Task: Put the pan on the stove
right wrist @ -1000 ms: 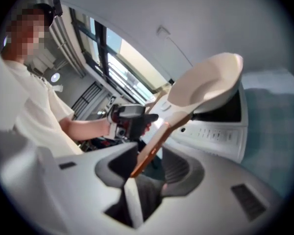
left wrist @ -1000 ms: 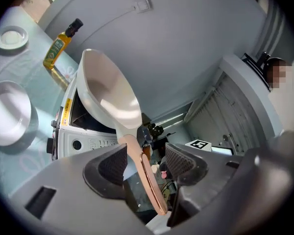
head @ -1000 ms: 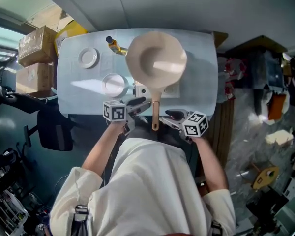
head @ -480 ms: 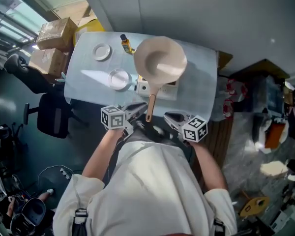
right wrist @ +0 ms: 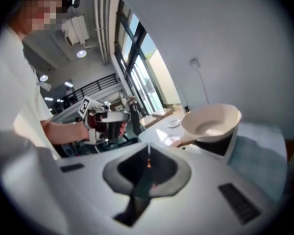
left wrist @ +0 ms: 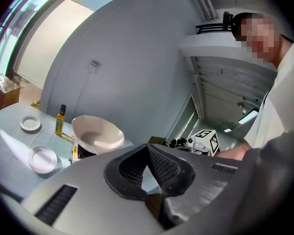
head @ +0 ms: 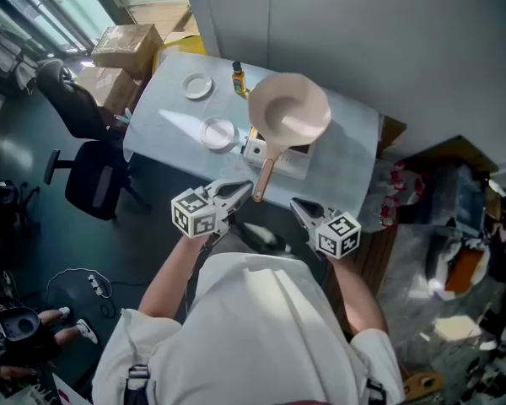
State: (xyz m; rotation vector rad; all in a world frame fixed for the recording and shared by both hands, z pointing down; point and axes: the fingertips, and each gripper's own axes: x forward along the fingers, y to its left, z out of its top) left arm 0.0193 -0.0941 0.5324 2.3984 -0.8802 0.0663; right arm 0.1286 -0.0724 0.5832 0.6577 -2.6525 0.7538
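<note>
A cream pan [head: 288, 112] sits on the small stove [head: 276, 157] on the light-blue table [head: 164, 121], with its wooden handle [head: 264, 178] pointing toward me. Both grippers hang off the table's near edge, apart from the handle. My left gripper [head: 244, 189] is shut with nothing in it, just left of the handle's end. My right gripper [head: 296, 203] is shut and empty, right of and below the handle. The left gripper view shows the pan [left wrist: 97, 133] beyond the closed jaws. In the right gripper view the pan [right wrist: 211, 121] rests on the stove [right wrist: 218, 143].
An oil bottle [head: 238, 80], a small white plate [head: 197, 85] and a round glass dish [head: 218, 132] stand left of the stove. Off the table's left side are an office chair [head: 88, 146] and cardboard boxes [head: 126, 45]. A grey wall runs behind the table.
Both grippers, open beside the pan handle a second ago, have closed and pulled back off the table edge. The head view has shifted, so the table sits farther away.
</note>
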